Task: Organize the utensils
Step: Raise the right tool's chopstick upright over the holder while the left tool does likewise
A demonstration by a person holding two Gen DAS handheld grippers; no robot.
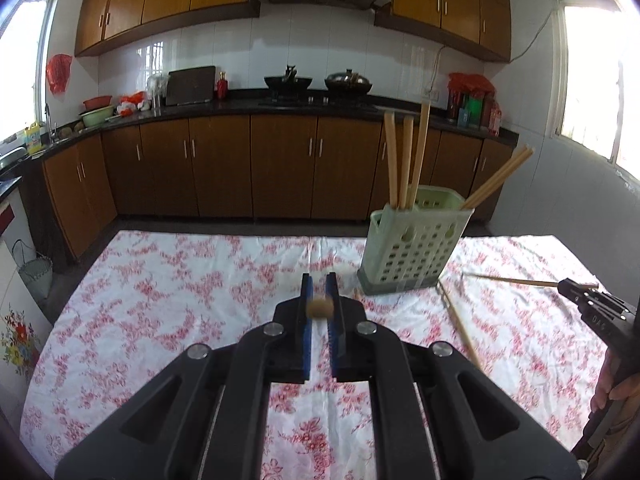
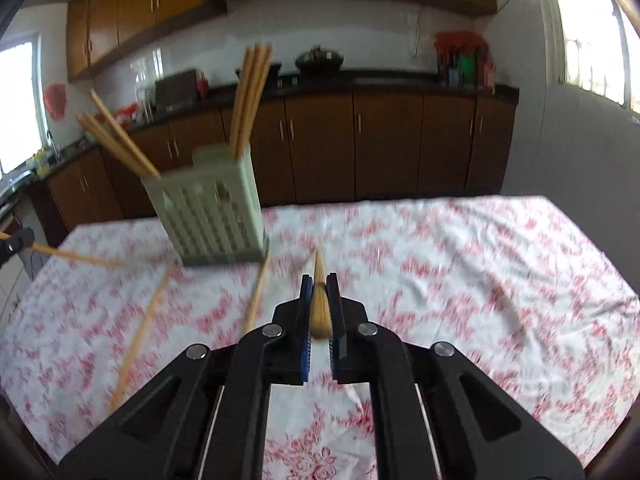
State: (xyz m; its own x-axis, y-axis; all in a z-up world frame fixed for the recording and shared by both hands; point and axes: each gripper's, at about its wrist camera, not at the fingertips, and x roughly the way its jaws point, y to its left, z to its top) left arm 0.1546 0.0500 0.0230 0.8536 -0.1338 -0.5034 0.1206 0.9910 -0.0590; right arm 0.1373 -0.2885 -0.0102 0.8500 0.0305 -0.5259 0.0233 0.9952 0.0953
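A pale green slotted utensil holder stands on the flowered tablecloth with several wooden chopsticks upright or leaning in it. My left gripper is shut on a chopstick, seen end-on between the blue pads, left of the holder. In the right wrist view the left gripper and its chopstick show at the left edge. My right gripper is shut on another chopstick right of the holder, and also shows at the right edge. Two loose chopsticks lie in front of the holder.
The table wears a white cloth with red flowers. Behind it run brown kitchen cabinets, a dark counter with pans and bowls. A person's hand grips the right tool's handle at the right edge.
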